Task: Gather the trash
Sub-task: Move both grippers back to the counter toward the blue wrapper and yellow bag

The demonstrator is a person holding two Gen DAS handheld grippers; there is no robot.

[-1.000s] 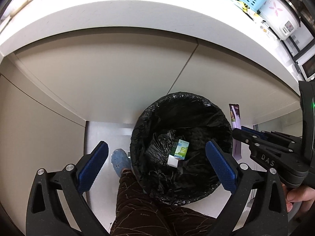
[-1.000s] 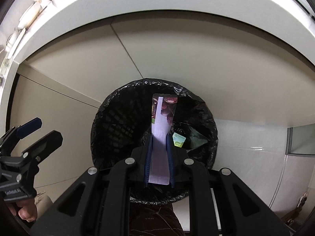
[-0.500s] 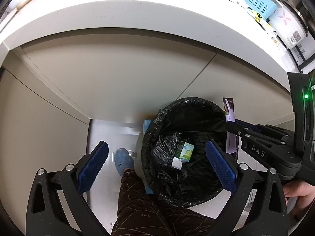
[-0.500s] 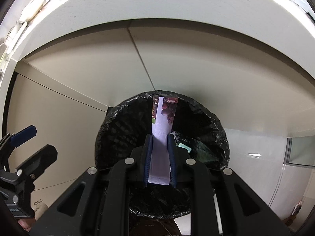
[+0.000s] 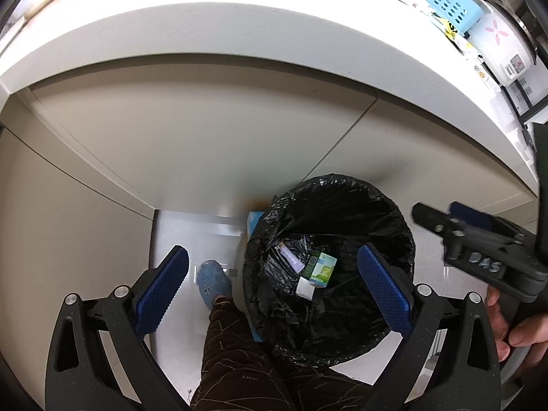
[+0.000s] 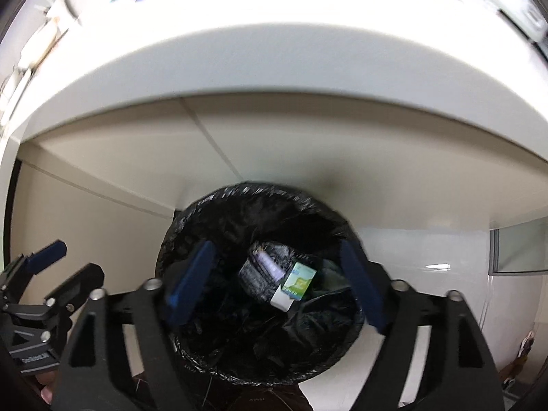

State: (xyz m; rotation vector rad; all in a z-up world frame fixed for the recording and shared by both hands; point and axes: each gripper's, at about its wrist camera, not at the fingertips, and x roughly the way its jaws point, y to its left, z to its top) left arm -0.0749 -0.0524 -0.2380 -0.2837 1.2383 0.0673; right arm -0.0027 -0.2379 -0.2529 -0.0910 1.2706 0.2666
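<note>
Trash can (image 5: 330, 270) with a black liner sits on the floor right up against the beige cabinet front, under the white desk (image 5: 219, 30) edge. Both claws hang over it, looking down into the bag.

Left claw (image 5: 272, 291) has its blue pads wide apart with nothing between them. Right claw (image 6: 274, 287) is spread apart too and empty, its view is pretty motion-blurred though. From the left camera you can also see the right claw off to the side (image 5: 479, 243), past the can's rim, with the person's hand (image 5: 517, 325) wrapped around its grip.

Down inside the liner there's a small green and white carton (image 5: 320, 269) lying on its side, and touching it on the left a purple-ish wrapper (image 5: 291, 257) resting on the crumpled plastic. In the right view the wrapper (image 6: 270, 265) looks like a strip, but it's too smeared to say more.

Person's leg in dark brown patterned pants (image 5: 239, 352) and a blue shoe (image 5: 214, 282) stand just beside the can. Up on the desk: a light blue basket (image 5: 448, 1) and a white rice cooker (image 5: 503, 46).
</note>
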